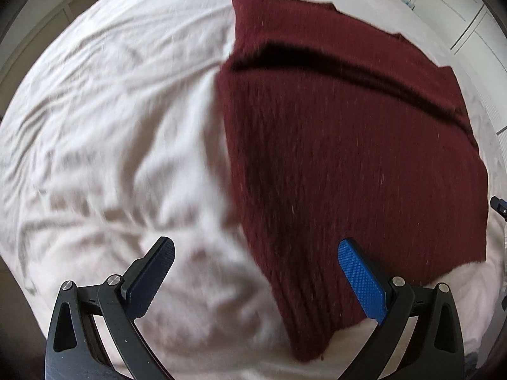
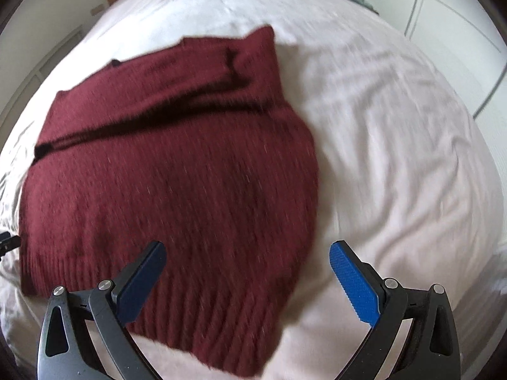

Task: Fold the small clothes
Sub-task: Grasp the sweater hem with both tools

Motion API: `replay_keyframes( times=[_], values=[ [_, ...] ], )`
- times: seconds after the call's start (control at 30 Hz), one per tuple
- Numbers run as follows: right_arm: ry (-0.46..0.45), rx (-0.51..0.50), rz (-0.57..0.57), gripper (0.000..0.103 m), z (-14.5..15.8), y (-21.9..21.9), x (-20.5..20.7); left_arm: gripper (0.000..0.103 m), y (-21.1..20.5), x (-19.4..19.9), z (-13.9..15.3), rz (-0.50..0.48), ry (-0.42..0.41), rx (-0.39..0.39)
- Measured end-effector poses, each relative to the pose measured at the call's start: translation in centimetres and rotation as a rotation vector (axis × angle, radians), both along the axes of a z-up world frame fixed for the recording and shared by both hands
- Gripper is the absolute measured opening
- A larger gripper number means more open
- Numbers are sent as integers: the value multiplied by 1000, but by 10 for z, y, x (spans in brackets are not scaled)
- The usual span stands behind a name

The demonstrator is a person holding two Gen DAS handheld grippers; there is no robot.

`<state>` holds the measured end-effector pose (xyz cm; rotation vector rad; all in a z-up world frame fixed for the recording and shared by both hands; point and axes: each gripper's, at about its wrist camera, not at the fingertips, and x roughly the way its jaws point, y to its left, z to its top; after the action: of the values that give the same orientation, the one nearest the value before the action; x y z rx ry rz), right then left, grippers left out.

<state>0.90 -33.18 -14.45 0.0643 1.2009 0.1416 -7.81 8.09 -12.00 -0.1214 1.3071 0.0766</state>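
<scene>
Left claw (image 1: 256, 272): fingers spread wide, nothing between them. It hangs over the near left corner of the maroon knit sweater (image 1: 332, 145), with its dark finger (image 1: 152, 272) over bare sheet and its blue finger (image 1: 361, 278) over the ribbed hem. Whether either finger touches fabric cannot be told (both views are motion-blurred).

Sweater: lies on the bed's white sheet (image 1: 111, 126), roughly flat, ribbed hem toward the cameras. A dark crease line runs across its far part, which reads as a fold or overlap already laid there, probably the sleeves or the upper body turned in.

Right claw (image 2: 247, 269): also spread wide and empty. It sits above the near right part of the hem, dark finger (image 2: 142, 275) over the knit, blue finger (image 2: 355, 285) over the sheet beside the garment's right edge.

Judged step: between folds, both claws lined up at the hem corners with no grasp made yet.

Next move calls for: each claw lowered onto its hem corner, closing on all knit layers without pinching the sheet underneath (loose, wrinkled). Then both lifted evenly and carried toward the far edge, so the hem lands square rather than skewed.
</scene>
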Motion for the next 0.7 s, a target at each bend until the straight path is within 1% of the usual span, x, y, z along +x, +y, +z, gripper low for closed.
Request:
replay_keyframes(
  times=[0.1, 0.2, 0.3, 0.43, 0.5, 0.53, 0.57, 0.6, 0.63, 0.67, 0.7],
  values=[
    [48, -23, -7, 103, -13, -3, -7, 102, -4, -12, -6, -5, 17, -11],
    [103, -12, -24, 103, -26, -5, -14, 102, -10, -17, -15, -25, 39, -24],
    [133, 1, -32, 103, -35, -5, -18, 102, -22, -21, -22, -59, 61, -32],
    [161, 13, -18, 103, -43, -2, -21, 101, -35, -25, -22, -109, 76, -48],
    [177, 32, -22, 102, -44, -2, -21, 95, -39, -25, -25, -128, 81, -62],
    [182, 39, -24, 102, -45, -2, -20, 87, -43, -23, -27, -136, 89, -69],
    [194, 50, -21, 98, -46, -2, -20, 82, -45, -25, -27, -142, 93, -71],
    [205, 52, -17, 90, -47, -1, -20, 81, -46, -26, -26, -146, 92, -73],
    [215, 53, -13, 84, -48, -1, -21, 77, -47, -27, -26, -153, 93, -77],
    [221, 57, -9, 68, -49, 0, -21, 70, -47, -28, -25, -158, 94, -83],
    [236, 82, -3, 56, -50, 0, -22, 66, -47, -29, -24, -161, 94, -89]
  ],
)
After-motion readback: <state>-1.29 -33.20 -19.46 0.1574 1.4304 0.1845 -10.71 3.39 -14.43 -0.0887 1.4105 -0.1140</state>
